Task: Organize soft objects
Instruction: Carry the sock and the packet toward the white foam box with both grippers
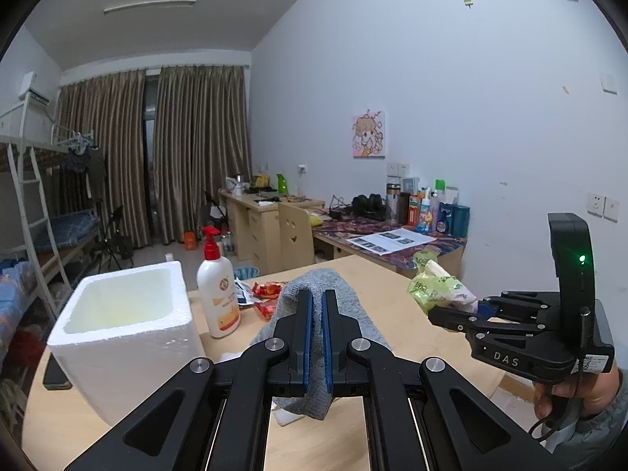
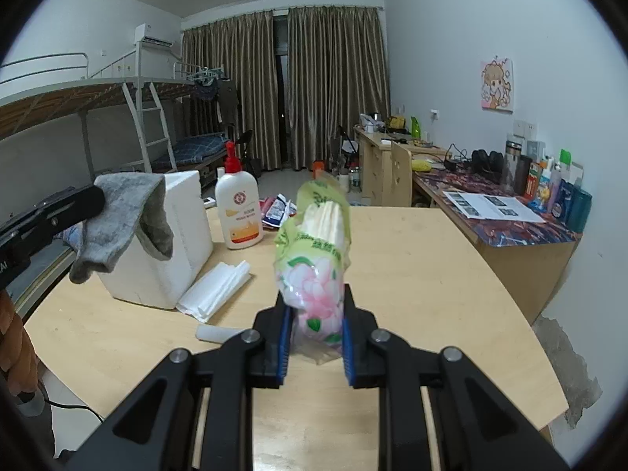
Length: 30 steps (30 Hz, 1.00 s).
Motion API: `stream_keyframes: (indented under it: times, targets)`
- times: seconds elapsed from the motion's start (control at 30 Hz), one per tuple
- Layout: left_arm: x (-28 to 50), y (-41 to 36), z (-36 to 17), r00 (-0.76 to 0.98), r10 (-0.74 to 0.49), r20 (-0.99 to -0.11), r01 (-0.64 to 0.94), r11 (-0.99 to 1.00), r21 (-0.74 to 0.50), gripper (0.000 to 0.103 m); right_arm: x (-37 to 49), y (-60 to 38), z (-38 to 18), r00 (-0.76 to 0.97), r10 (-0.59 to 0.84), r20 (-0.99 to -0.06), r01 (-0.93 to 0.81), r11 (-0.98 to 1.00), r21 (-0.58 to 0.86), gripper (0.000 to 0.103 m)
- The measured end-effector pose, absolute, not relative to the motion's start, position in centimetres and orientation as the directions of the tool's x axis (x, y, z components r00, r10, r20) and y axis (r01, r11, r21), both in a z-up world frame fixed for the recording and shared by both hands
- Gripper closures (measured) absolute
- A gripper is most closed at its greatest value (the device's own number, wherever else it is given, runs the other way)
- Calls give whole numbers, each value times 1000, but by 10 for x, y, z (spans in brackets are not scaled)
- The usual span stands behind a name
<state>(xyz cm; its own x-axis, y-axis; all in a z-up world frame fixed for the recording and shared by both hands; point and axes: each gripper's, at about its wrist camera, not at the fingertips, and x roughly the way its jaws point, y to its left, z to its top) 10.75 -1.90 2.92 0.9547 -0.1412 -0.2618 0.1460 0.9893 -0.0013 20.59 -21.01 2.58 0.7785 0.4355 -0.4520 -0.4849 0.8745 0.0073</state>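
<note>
My left gripper [image 1: 317, 298] is shut on a grey sock [image 1: 314, 280] and holds it above the wooden table [image 1: 376, 274], just right of the white foam box [image 1: 117, 325]. In the right wrist view the sock [image 2: 117, 216] hangs from the left gripper [image 2: 96, 200] in front of the foam box [image 2: 176, 251]. My right gripper [image 2: 316, 306] is shut on a green and pink tissue pack [image 2: 314, 251] and holds it upright above the table [image 2: 431, 274]. The pack [image 1: 435, 284] also shows in the left wrist view at the right gripper [image 1: 435, 312].
A lotion bottle with a red pump [image 2: 238, 212] stands behind the foam box, with snack packets [image 2: 276, 208] beside it. Folded white tissues [image 2: 216, 292] lie on the table by the box. A cluttered desk [image 2: 510, 212] runs along the right wall; bunk beds stand left.
</note>
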Motion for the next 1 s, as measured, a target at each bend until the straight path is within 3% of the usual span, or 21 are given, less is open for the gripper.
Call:
stream_keyframes:
  times: [0.47,0.83,1.0]
  targets:
    - [91,-3,34,969,-25,-247,33,999,27,98,186,-197,44,778,488,-396,-531,847,1,78]
    - [69,32,42,948,197,-251,-191,980,48,98,180,-166,51,730,576,-367,-617,787,7,78]
    - [54,47,44,943,236,-236,-233,972,39,98,176,-146,55,692,628,-357,-671,742,4,78]
